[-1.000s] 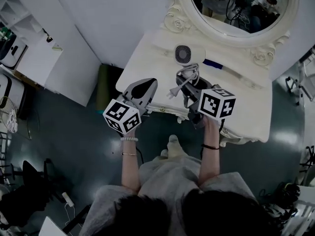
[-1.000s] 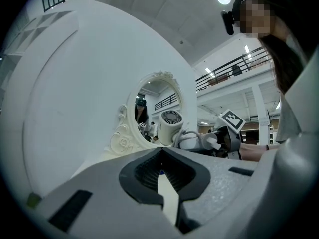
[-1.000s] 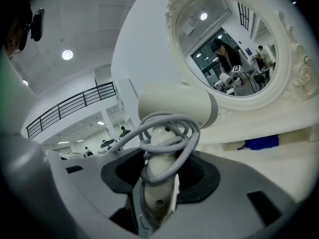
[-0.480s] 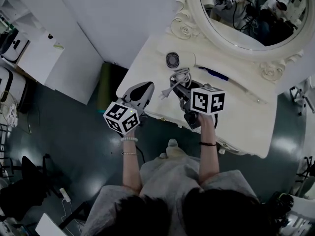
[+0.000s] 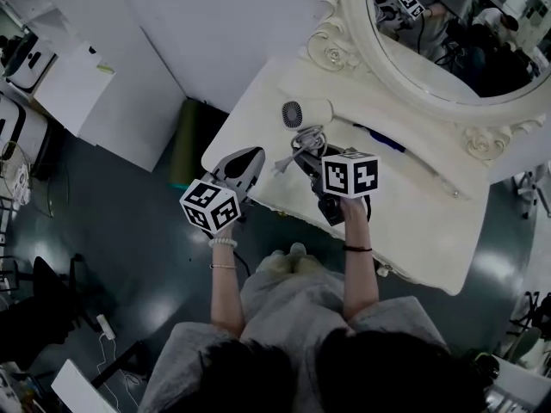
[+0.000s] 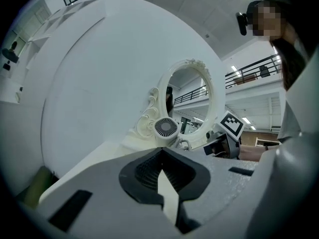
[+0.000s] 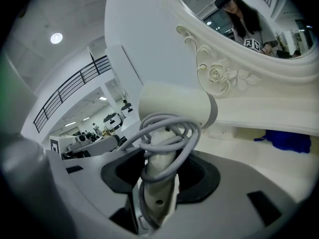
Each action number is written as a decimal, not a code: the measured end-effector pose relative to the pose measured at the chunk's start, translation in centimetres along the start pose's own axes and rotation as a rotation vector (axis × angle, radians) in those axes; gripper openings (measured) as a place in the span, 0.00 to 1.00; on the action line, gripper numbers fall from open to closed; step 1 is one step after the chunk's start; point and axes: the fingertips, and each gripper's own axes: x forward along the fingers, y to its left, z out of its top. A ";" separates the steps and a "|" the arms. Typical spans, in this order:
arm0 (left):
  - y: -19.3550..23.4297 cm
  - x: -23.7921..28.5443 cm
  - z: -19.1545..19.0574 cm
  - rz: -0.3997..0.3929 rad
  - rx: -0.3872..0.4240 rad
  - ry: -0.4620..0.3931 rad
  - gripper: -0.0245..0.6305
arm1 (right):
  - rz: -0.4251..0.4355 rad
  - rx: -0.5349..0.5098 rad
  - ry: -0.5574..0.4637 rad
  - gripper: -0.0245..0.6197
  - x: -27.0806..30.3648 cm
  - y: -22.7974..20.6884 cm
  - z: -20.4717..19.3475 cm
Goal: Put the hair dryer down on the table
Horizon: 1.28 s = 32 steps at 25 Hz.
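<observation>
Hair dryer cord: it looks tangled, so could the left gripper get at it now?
Probably yes. The left gripper, jaws empty, sits just left of the cord with nothing between them; the right gripper clamps the hair dryer handle below the coils, leaving them exposed.

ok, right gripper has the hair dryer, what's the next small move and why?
Probably lower the right gripper toward the table. It is clamped on the hair dryer, with the cord looped round it, and the dryer seems not yet at rest on the bare top below. Open only after contact.
</observation>
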 end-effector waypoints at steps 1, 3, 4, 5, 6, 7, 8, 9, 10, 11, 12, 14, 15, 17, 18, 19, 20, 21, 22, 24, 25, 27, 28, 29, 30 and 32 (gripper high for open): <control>0.2 0.0 -0.2 0.003 -0.007 0.007 0.04 | -0.004 -0.002 0.014 0.33 0.3 -0.1 -0.3; 0.8 0.1 -0.5 0.006 -0.019 0.018 0.04 | -0.010 0.000 0.036 0.33 0.9 -0.3 -0.7; 1.1 0.1 -0.6 0.006 -0.024 0.024 0.04 | -0.007 0.005 0.044 0.33 1.3 -0.3 -0.8; 1.4 0.1 -0.8 0.006 -0.030 0.033 0.04 | -0.004 0.010 0.054 0.33 1.7 -0.2 -1.1; 1.7 0.1 -1.1 0.008 -0.037 0.042 0.04 | -0.003 0.014 0.066 0.33 2.1 -0.2 -1.4; 2.0 0.1 -1.4 0.011 -0.045 0.050 0.04 | -0.005 0.016 0.079 0.33 2.5 -0.3 -1.8; 2.3 0.1 -1.6 0.014 -0.052 0.055 0.04 | -0.009 0.017 0.092 0.33 2.8 -0.4 -2.1; 2.6 0.1 -1.8 0.016 -0.059 0.059 0.04 | -0.013 0.017 0.103 0.33 3.1 -0.6 -2.4; 2.9 0.1 -2.0 0.019 -0.065 0.062 0.04 | -0.017 0.019 0.113 0.33 3.4 -0.8 -2.7; 3.2 0.1 -2.2 0.024 -0.070 0.066 0.04 | -0.021 0.023 0.123 0.33 3.8 -1.0 -3.0; 3.6 0.0 -2.4 0.029 -0.077 0.071 0.04 | -0.025 0.025 0.135 0.33 4.1 -1.2 -3.3; 4.2 -0.1 -3.1 0.039 -0.089 0.080 0.04 | -0.038 0.016 0.164 0.33 4.8 -1.6 -4.0; 4.4 -0.1 -3.4 0.042 -0.094 0.085 0.04 | -0.047 0.007 0.180 0.33 5.1 -1.8 -4.3; 4.8 0.0 -4.0 0.046 -0.106 0.098 0.04 | -0.064 -0.009 0.210 0.33 5.7 -2.2 -4.7; 5.0 0.1 -4.3 0.047 -0.112 0.104 0.04 | -0.070 -0.014 0.223 0.33 6.0 -2.4 -4.9; 5.2 0.1 -4.6 0.048 -0.119 0.109 0.04 | -0.075 -0.016 0.235 0.33 6.2 -2.5 -5.1; 5.3 0.1 -4.9 0.049 -0.126 0.114 0.04 | -0.082 -0.020 0.247 0.33 6.5 -2.6 -5.3; 5.5 0.1 -5.2 0.051 -0.134 0.119 0.04 | -0.090 -0.026 0.260 0.33 6.7 -2.8 -5.5; 5.6 0.2 -5.4 0.052 -0.140 0.123 0.04 | -0.100 -0.034 0.275 0.33 7.0 -3.0 -5.7; 5.8 0.4 -5.9 0.050 -0.150 0.132 0.04 | -0.125 -0.054 0.305 0.33 7.4 -3.4 -6.1; 5.9 0.5 -6.2 0.047 -0.153 0.138 0.04 | -0.135 -0.063 0.317 0.33 7.5 -3.6 -6.2; 6.0 0.6 -6.5 0.044 -0.160 0.148 0.04 | -0.147 -0.074 0.335 0.33 7.8 -3.7 -6.4; 6.1 0.6 -6.6 0.042 -0.163 0.151 0.04 | -0.150 -0.078 0.340 0.33 7.9 -3.7 -6.5; 6.1 0.7 -6.7 0.040 -0.165 0.153 0.04 | -0.154 -0.082 0.347 0.33 8.0 -3.7 -6.5; 6.1 0.8 -6.8 0.037 -0.166 0.156 0.04 | -0.158 -0.088 0.356 0.33 8.1 -3.8 -6.6; 6.1 1.0 -6.9 0.034 -0.168 0.162 0.04 | -0.173 -0.104 0.380 0.33 8.3 -3.9 -7.0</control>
